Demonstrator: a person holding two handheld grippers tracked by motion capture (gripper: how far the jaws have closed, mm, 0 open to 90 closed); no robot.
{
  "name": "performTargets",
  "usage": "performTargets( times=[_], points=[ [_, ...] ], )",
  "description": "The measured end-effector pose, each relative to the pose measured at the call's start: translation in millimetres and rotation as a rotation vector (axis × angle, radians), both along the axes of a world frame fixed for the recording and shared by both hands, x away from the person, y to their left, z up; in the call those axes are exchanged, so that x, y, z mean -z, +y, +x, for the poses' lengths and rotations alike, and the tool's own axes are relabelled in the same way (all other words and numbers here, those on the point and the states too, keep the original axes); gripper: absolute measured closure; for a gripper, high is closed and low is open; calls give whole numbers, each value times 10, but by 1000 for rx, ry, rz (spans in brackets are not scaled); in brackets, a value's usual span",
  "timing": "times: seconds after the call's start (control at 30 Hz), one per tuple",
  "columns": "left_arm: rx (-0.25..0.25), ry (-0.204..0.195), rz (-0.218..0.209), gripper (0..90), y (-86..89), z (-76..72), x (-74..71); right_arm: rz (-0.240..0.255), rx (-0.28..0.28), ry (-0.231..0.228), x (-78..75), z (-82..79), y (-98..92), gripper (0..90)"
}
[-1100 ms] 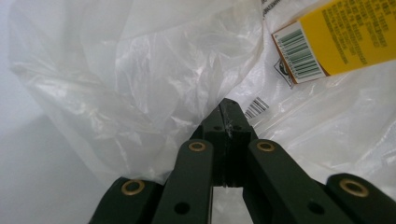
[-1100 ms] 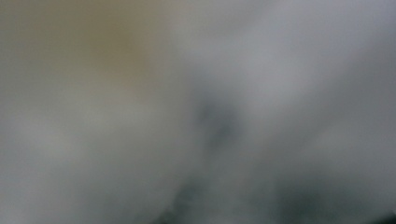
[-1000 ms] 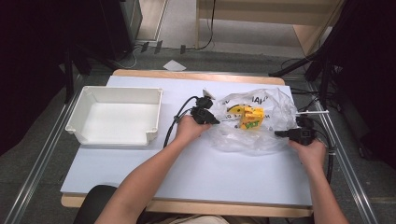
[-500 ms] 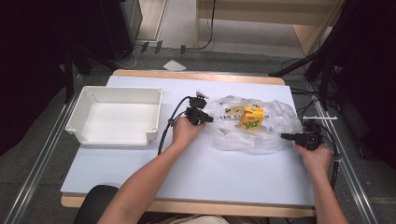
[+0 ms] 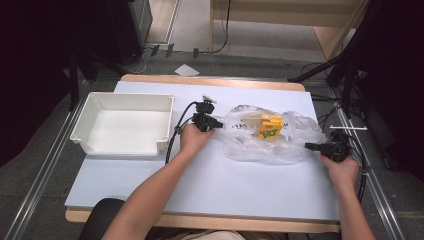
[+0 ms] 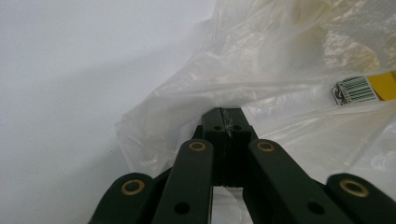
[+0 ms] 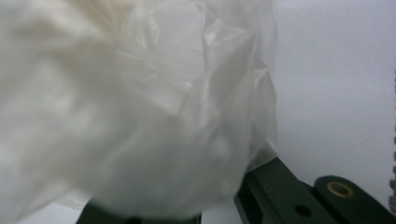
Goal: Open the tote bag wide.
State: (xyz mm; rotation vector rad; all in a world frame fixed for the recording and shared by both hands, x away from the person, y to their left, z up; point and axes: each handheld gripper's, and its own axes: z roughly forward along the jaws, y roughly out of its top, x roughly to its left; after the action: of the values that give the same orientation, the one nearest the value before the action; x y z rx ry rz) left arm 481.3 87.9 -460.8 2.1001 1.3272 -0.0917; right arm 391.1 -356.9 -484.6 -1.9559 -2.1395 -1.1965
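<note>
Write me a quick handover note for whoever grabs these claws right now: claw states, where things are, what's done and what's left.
Left claw: shut on the left edge of the clear plastic bag.
Right claw: at the bag's right edge, film draped over its jaws; shut, though the grip itself is hidden.
Bag: lies spread on the table, stretched between the two claws. A yellow packet sits inside it, near the middle.
White bin: empty, at the table's left.
Done: both ends of the bag reached.
Left: probably getting the packet out, perhaps into the bin.
</note>
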Motion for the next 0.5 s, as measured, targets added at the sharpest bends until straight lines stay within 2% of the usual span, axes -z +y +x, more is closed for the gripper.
performTargets(
  times=[0.17,0.33,0.4,0.5],
  points=[
    [-20,-6,7,900,57,25,-9,-4,13,-4,-1,-9,-60,900],
    [-7,-23,35,900,19,18,-23,-1,17,-10,-9,-12,-80,900],
    [-2,-28,44,900,4,19,-29,0,23,-16,-44,-12,-64,900],
    [-3,-22,38,900,3,21,-30,-26,18,-37,-139,-12,-14,900]
  ],
)
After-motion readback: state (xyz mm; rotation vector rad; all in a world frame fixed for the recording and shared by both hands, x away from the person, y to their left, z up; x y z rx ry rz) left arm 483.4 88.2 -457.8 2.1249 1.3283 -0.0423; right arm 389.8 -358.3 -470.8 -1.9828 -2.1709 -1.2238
